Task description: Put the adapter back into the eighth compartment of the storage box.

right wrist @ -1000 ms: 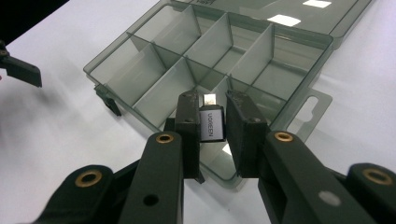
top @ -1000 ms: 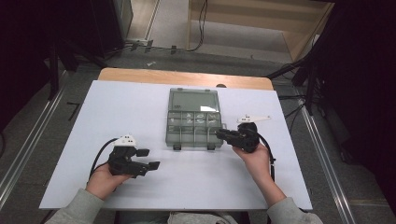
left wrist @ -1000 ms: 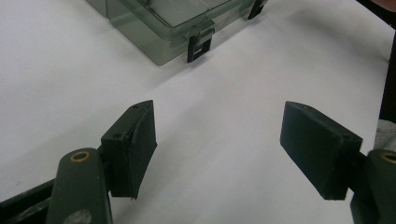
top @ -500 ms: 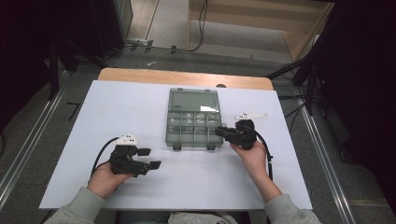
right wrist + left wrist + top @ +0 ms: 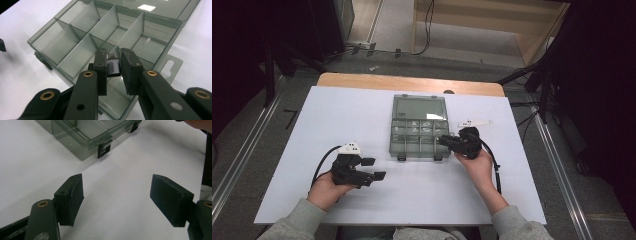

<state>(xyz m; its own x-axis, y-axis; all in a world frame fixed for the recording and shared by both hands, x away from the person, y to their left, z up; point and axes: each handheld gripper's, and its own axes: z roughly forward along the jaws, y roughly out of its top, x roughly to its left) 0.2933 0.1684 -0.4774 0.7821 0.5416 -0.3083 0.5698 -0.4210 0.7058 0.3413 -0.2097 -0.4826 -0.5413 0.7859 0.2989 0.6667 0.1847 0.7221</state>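
A clear grey compartment box (image 5: 419,131) lies open on the white table, its lid flat toward the far side. My right gripper (image 5: 445,141) hovers over the box's near right corner. In the right gripper view the right gripper (image 5: 114,58) is shut on a small grey metal adapter (image 5: 113,68) with lettering, held above the box's compartments (image 5: 75,37). Left of the box my left gripper (image 5: 374,168) rests low over the table. In the left gripper view the left gripper (image 5: 116,200) stands open with bare table between the pads, and the box's front latch (image 5: 103,148) lies ahead.
A thin white strip (image 5: 474,123) lies on the table just right of the box. The white sheet (image 5: 337,115) covers the tabletop, and a wooden edge (image 5: 362,80) shows at the back. Metal rails and cables surround the table on the floor.
My right gripper has edged slightly left toward the box with the adapter in its jaws. The left gripper has stayed put.
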